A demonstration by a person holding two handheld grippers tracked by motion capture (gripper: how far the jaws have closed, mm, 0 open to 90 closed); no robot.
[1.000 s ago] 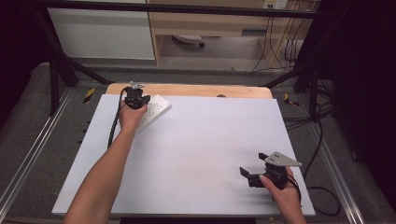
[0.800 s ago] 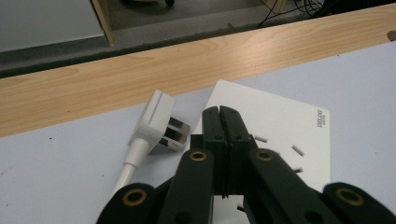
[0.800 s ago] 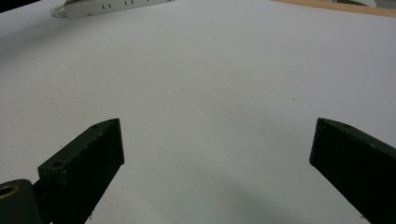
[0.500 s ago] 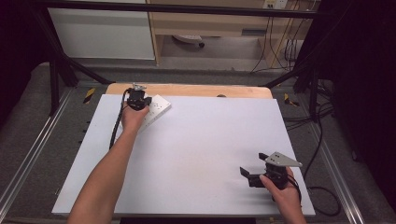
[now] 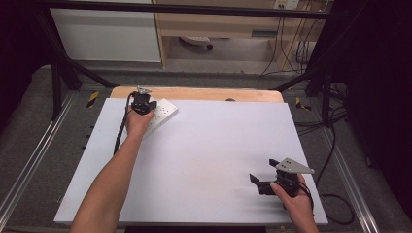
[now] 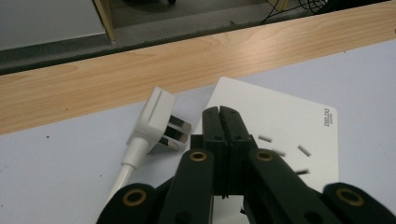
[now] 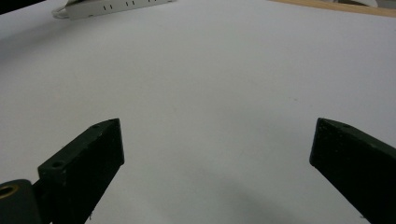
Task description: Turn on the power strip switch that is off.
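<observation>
Left tool was clenched with nothing between its jaws, its tips resting over the near-left edge of the white power strip, which lay at the far left of the bench just short of the wooden edge. The plug lay on the bench just left of the strip, prongs facing it, cord running off toward the near side. Right tool sat near right with its jaws spread wide over bare bench, well apart from the strip.
</observation>
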